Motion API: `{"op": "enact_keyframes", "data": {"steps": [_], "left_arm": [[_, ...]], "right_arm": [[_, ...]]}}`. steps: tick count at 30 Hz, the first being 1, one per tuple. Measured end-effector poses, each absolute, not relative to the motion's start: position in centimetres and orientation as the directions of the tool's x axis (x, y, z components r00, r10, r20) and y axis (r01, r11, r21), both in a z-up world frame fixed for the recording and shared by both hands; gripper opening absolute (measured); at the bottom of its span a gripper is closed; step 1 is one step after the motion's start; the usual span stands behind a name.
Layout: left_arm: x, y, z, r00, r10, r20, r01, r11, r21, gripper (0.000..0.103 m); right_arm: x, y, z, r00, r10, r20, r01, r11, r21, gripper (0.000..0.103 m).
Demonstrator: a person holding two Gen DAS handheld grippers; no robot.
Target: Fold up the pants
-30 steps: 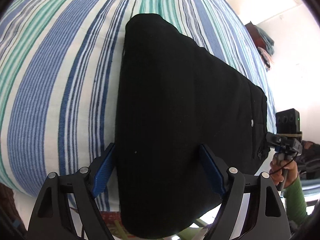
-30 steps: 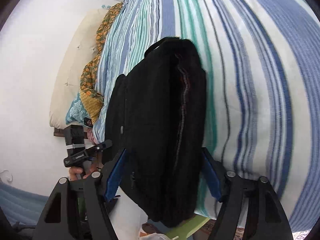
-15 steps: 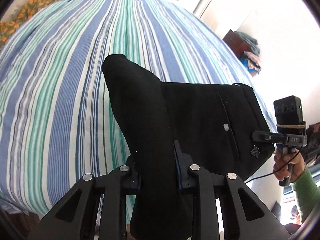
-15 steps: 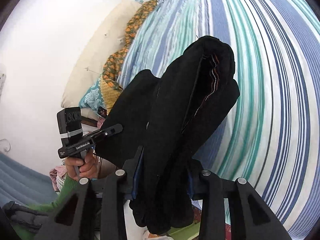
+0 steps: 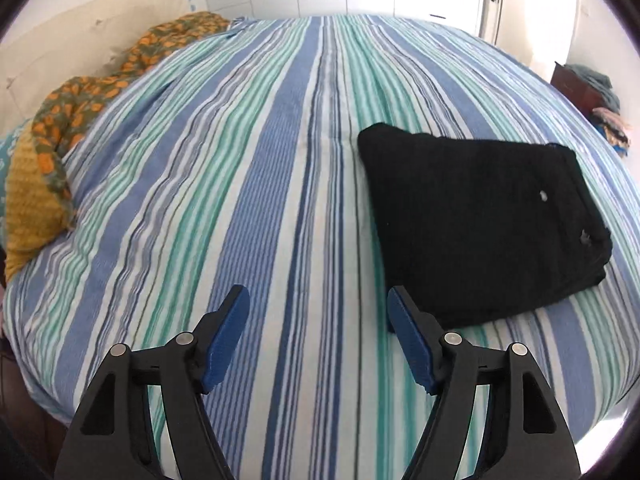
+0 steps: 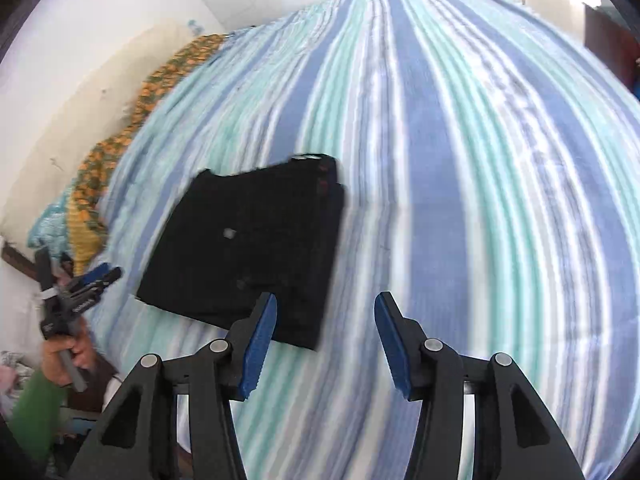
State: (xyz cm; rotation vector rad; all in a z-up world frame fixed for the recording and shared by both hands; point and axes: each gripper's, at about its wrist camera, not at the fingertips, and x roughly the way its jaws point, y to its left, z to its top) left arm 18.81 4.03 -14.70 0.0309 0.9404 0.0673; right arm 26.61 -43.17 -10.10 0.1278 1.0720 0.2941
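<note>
pants (image 5: 476,216): black, folded flat on striped bed (image 5: 240,184) | left gripper (image 5: 316,312): jaws spreading, nothing between, pants beside right jaw | right gripper (image 6: 326,320): jaws spreading, empty, above pants' near edge

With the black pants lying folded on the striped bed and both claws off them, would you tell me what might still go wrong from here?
1. The folded black pants lie near the edge of the striped bed; a nudge might slide them off.
2. The left claw hangs close beside the stack, its jaws opening and empty; it could snag a layer and undo the fold.
3. The right claw, likewise opening and empty, sits just past the stack's corner and could catch it.
</note>
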Motion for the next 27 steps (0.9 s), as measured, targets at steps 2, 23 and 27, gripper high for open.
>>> {"op": "enact_keyframes", "data": {"steps": [2,23,27], "left_arm": [[16.3,3.5,-13.7,0.622,0.125,-0.773,-0.06,0.992,0.112,0.087],[5.6,-5.1,-8.9,0.609,0.065,-0.79,0.018,0.995,0.096,0.101],[4.8,-4.5,-7.4,0.612,0.015,-0.791,0.021,0.999,0.035,0.101]], "right_arm": [[24.5,-45.1,-10.1,0.465,0.191,-0.864,-0.15,0.979,0.136,0.064],[9.1,-32.2,-9.3,0.525,0.172,-0.833,-0.208,0.976,0.07,0.103],[7.5,-31.2,-8.0,0.539,0.137,-0.831,-0.239,0.971,0.006,0.103]]}}
